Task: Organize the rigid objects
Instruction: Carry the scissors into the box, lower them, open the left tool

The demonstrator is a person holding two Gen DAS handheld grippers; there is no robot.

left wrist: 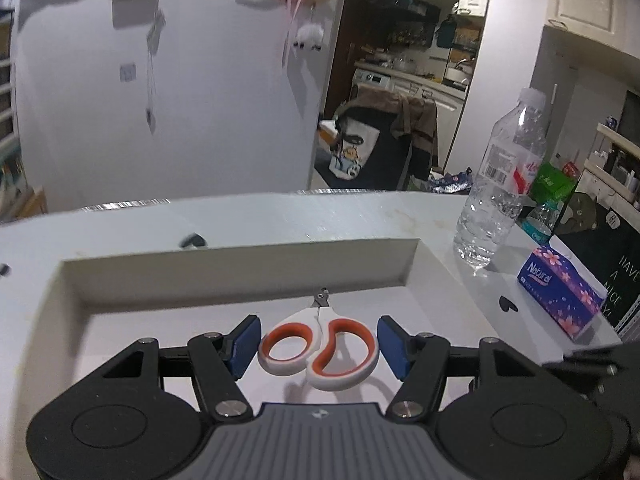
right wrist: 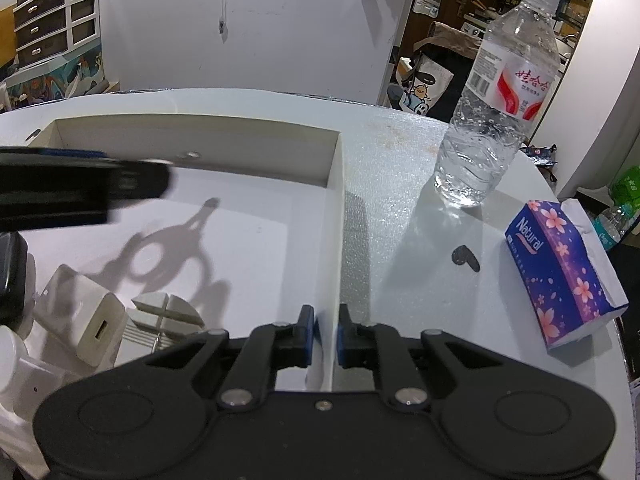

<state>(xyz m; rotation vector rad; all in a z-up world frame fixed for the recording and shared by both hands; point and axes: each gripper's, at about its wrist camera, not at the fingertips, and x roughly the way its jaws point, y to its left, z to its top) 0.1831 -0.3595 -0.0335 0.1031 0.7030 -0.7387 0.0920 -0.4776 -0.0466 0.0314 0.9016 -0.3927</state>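
Note:
White scissors with orange-lined handles [left wrist: 320,352] hang between the blue pads of my left gripper [left wrist: 319,344], above the floor of a white open box [left wrist: 240,268]. The jaws stand wide and the pads do not touch the handles; the scissors' shadow falls on the box floor [right wrist: 160,248]. My right gripper [right wrist: 326,334] is shut on the box's right wall [right wrist: 334,240], near its front end. The left gripper shows as a dark blurred bar [right wrist: 80,188] in the right wrist view. A white charger [right wrist: 96,332] and white plastic pieces [right wrist: 168,312] lie in the box's near left corner.
A clear water bottle [right wrist: 500,92] stands on the white table [right wrist: 400,152] right of the box. A purple tissue pack [right wrist: 560,272] lies near the table's right edge, with a small black object [right wrist: 466,258] beside it. A wall and a doorway lie behind the table.

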